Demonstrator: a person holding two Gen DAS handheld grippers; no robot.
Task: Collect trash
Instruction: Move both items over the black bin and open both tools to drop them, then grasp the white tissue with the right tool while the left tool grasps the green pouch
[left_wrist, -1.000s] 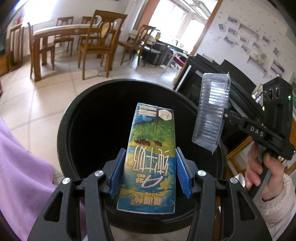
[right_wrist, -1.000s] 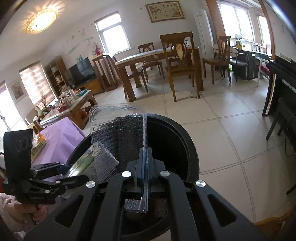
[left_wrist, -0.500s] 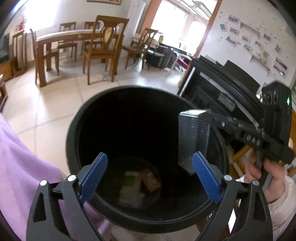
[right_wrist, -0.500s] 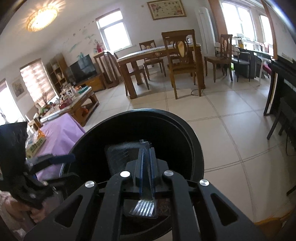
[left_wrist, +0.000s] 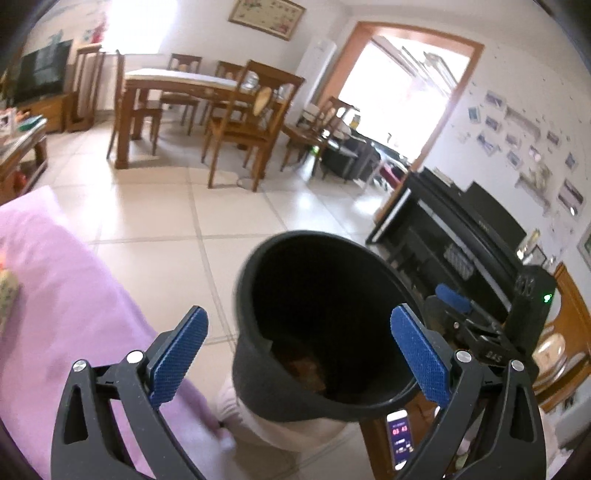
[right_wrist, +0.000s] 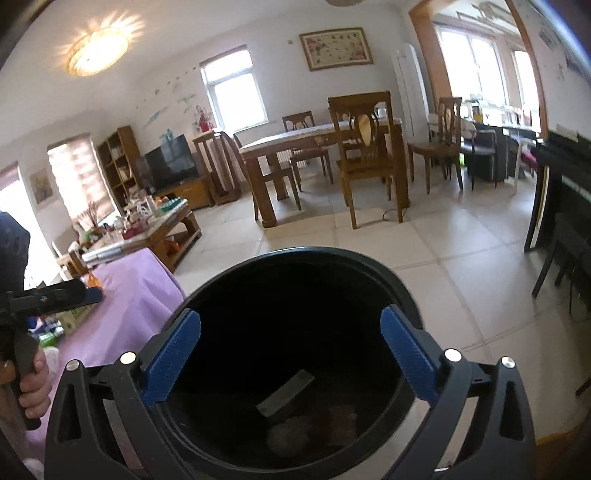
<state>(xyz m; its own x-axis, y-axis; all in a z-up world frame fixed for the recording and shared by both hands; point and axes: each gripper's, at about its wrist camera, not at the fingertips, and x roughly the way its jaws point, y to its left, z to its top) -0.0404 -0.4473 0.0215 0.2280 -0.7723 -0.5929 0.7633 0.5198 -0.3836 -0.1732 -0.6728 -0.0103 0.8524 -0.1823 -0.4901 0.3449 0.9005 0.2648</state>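
A black trash bin (left_wrist: 255, 380) stands on the tiled floor beside a purple-covered surface (left_wrist: 74, 295). My left gripper (left_wrist: 297, 317) is above and short of the bin, its jaws opening wide with nothing between them. My right gripper (right_wrist: 290, 317) hangs over the bin's rim (right_wrist: 303, 253), its jaws also opening and empty. On the dark bottom lie a clear plastic tray (right_wrist: 286, 393) and blurred brownish trash (left_wrist: 303, 369). The right gripper's blue finger (left_wrist: 451, 300) shows past the bin in the left wrist view. A hand (right_wrist: 35, 384) holds the left gripper at the left edge of the right wrist view.
A black piano (left_wrist: 461, 236) stands right of the bin. A phone (left_wrist: 399, 439) lies low by the bin. Beyond are a wooden dining table (right_wrist: 314, 144) with chairs and a cluttered coffee table (right_wrist: 147, 229). Small items sit on the purple cloth (right_wrist: 136, 288).
My left gripper let go of the milk carton, which fell into the bin, then drew back and up. My right gripper opened and dropped the clear plastic tray into the bin.
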